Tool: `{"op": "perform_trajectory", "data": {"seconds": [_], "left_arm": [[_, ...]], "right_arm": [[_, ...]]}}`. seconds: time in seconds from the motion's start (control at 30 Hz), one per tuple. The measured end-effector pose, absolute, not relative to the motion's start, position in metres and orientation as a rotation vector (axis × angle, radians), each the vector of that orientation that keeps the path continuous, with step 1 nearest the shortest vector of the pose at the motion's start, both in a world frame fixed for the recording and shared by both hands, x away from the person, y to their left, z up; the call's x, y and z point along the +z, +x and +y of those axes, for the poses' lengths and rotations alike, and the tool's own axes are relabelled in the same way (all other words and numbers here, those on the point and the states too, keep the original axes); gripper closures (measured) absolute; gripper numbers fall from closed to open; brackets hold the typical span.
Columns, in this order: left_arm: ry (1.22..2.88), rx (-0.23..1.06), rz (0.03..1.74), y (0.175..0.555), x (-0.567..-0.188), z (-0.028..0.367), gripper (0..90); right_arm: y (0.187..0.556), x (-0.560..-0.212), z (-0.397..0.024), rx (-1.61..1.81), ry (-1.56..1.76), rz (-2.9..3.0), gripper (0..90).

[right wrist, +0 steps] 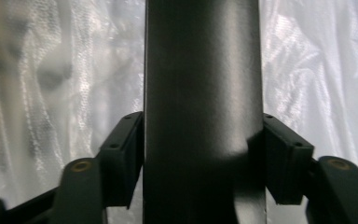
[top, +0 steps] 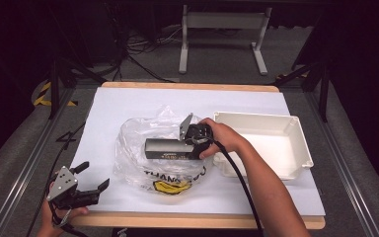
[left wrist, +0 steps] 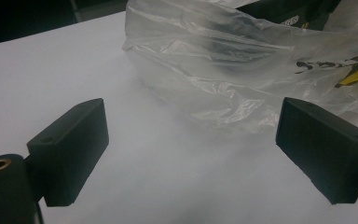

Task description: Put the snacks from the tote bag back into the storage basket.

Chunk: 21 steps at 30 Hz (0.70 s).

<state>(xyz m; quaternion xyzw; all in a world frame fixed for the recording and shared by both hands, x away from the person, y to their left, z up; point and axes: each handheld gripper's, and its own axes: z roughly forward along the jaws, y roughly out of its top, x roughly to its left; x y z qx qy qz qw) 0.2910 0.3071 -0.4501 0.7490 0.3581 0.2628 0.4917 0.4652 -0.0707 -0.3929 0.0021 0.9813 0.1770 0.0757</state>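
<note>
High view, left to right: left gripper (top: 91, 177) sits at the bench's front-left corner, jaws spread wide, nothing between them. Left gripper view confirms this: both black jaws well apart over bare white bench top (left wrist: 51, 70), pointing toward the plastic bag (left wrist: 242, 60), not touching it.

Plastic bag (top: 150, 148) lies crumpled around the middle of the bench, clear film with a yellow and black print toward the front edge. A long black box (top: 170, 148) lies on its side over the bag, lengthwise along the bench.

Right gripper (top: 197, 140) is at the box's right end, clamped on it. Right gripper view: both jaws pressed flat against opposite sides of the black box (right wrist: 203, 93), bag film (right wrist: 51, 70) behind on both sides. Grip looks square and centred.

White tray (top: 296, 143) stands at the right side of the bench, just beside the hand, nothing visible in it.

Status, my read: box is being pulled out of the bag, likely headed for the tray. Grasp is done. Can't tell whether the box is fully clear of the bag mouth or partly inside; the film is too see-through. Left to do: free the box, carry it right, set it in the tray. Left gripper probably needs to pin the bag so it doesn't drag along.
</note>
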Motion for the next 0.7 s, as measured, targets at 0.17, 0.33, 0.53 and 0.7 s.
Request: {"op": "perform_trajectory", "data": {"seconds": [0.17, 0.33, 0.53, 0.7], "left_arm": [[1.819, 0.637, 0.872, 0.2908, -0.4503, 0.3072, 10.2], [1.816, 0.635, 0.877, 0.2907, -0.4507, 0.3081, 10.2], [1.818, 0.632, 0.874, 0.2906, -0.4505, 0.308, 10.2], [1.815, 0.631, 0.873, 0.2907, -0.4505, 0.3082, 10.2]], "right_arm": [[0.4654, -0.3915, -0.0697, 0.547, -0.015, 2.947, 41.8], [0.4655, -0.3907, -0.0687, 0.532, -0.012, 2.951, 42.3], [0.4658, -0.3908, -0.067, 0.512, -0.001, 2.961, 40.9], [0.4656, -0.3903, -0.0658, 0.486, -0.01, 2.961, 41.1]]}}
